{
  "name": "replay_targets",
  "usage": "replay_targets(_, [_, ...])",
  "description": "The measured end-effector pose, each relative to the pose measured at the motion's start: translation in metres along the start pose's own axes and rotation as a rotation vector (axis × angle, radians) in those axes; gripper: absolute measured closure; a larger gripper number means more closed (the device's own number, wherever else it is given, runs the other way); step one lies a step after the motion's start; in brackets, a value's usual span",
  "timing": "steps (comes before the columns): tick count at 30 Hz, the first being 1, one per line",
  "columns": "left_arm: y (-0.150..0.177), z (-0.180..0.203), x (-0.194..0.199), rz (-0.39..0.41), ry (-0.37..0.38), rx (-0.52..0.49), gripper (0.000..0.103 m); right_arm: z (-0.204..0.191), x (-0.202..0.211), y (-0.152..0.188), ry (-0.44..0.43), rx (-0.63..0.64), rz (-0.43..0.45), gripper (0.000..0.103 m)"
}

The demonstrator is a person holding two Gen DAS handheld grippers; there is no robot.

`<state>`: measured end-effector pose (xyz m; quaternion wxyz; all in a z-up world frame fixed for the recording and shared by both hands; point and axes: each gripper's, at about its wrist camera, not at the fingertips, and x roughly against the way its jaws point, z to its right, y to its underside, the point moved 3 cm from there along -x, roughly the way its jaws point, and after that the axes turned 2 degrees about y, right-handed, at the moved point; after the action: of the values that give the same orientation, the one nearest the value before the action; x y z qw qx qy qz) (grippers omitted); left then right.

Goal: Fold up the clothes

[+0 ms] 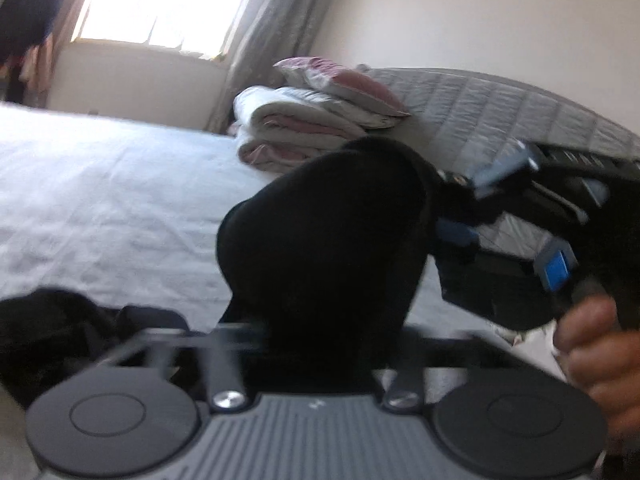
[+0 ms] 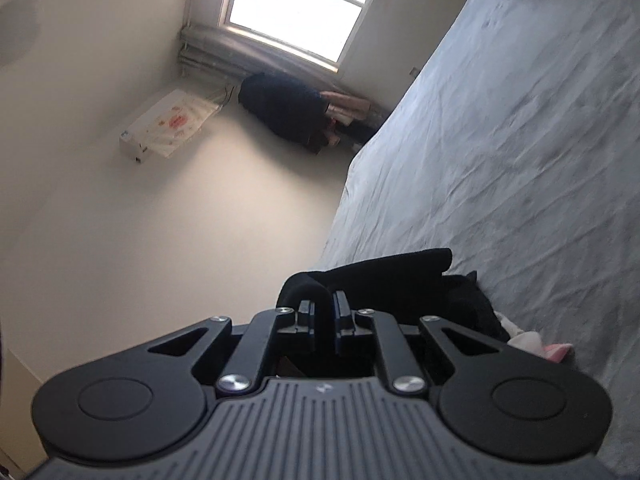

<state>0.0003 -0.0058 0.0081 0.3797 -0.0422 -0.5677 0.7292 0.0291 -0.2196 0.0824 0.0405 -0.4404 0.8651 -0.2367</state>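
Black garment point(image 1: 320, 240) hangs lifted off the bed point(image 1: 100, 200), pinched at one end by the closed left gripper point(image 1: 280, 332) and at the other by the closed right gripper point(image 2: 323, 312). No fold shows yet. More dark clothes point(image 1: 52, 332) lie loose on the bed; folded bedding point(image 1: 296, 128) sits beyond.

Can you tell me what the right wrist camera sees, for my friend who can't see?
The right gripper is shut on a black cloth at the edge of a bed with a wrinkled pale sheet. Behind are a bright window and cream wall.
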Motion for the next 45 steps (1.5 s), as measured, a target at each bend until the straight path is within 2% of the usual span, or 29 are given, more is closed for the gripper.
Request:
replay_targets(4, [-0.005, -0.014, 0.012, 0.028, -0.118, 0.033, 0.099, 0.001, -0.005, 0.000, 0.020, 0.023, -0.015, 0.084])
replay_targets(7, [-0.009, -0.030, 0.028, 0.024, -0.227, 0.066, 0.099, 0.009, -0.006, 0.006, 0.066, 0.026, -0.023, 0.084])
replay_targets(10, [-0.012, -0.052, 0.048, 0.025, -0.300, 0.102, 0.099, 0.019, -0.013, 0.012, 0.122, 0.036, -0.043, 0.084])
replay_targets(11, [-0.012, -0.060, 0.054, 0.028, -0.322, 0.115, 0.099, 0.022, -0.013, 0.013, 0.154, 0.053, -0.036, 0.077])
replay_targets(12, [-0.012, -0.068, 0.061, 0.031, -0.346, 0.127, 0.099, 0.025, -0.013, 0.014, 0.193, 0.071, -0.024, 0.066])
replay_targets(13, [-0.012, -0.076, 0.068, 0.034, -0.368, 0.143, 0.099, 0.028, -0.014, 0.014, 0.227, 0.080, -0.012, 0.051])
replay_targets(14, [-0.012, -0.084, 0.075, 0.038, -0.387, 0.160, 0.099, 0.032, -0.016, 0.015, 0.244, 0.080, -0.007, 0.048])
replay_targets(21, [-0.004, -0.125, 0.112, 0.014, -0.519, 0.250, 0.099, 0.054, -0.040, 0.020, 0.357, 0.099, -0.029, 0.048])
replay_targets(28, [0.017, -0.158, 0.130, -0.057, -0.573, 0.370, 0.099, 0.078, -0.074, 0.044, 0.428, 0.124, -0.140, 0.050])
replay_targets(29, [0.019, -0.161, 0.132, -0.065, -0.578, 0.386, 0.099, 0.080, -0.077, 0.047, 0.431, 0.134, -0.159, 0.067])
replay_targets(30, [0.020, -0.164, 0.133, -0.070, -0.583, 0.400, 0.099, 0.082, -0.079, 0.051, 0.438, 0.140, -0.172, 0.079])
replay_targets(31, [0.022, -0.167, 0.135, -0.075, -0.589, 0.414, 0.099, 0.082, -0.078, 0.053, 0.443, 0.136, -0.171, 0.080])
replay_targets(34, [0.023, -0.173, 0.136, -0.075, -0.586, 0.458, 0.099, 0.076, -0.065, 0.051, 0.426, 0.128, -0.121, 0.084])
replay_targets(36, [0.021, -0.174, 0.136, -0.066, -0.592, 0.461, 0.099, 0.065, -0.052, 0.041, 0.398, 0.133, -0.057, 0.085])
replay_targets(41, [0.009, -0.167, 0.135, -0.010, -0.647, 0.428, 0.099, 0.044, 0.009, 0.004, 0.348, 0.115, 0.154, 0.085])
replay_targets(45, [-0.004, -0.164, 0.139, 0.071, -0.698, 0.432, 0.100, 0.037, 0.065, -0.018, 0.349, 0.086, 0.321, 0.086])
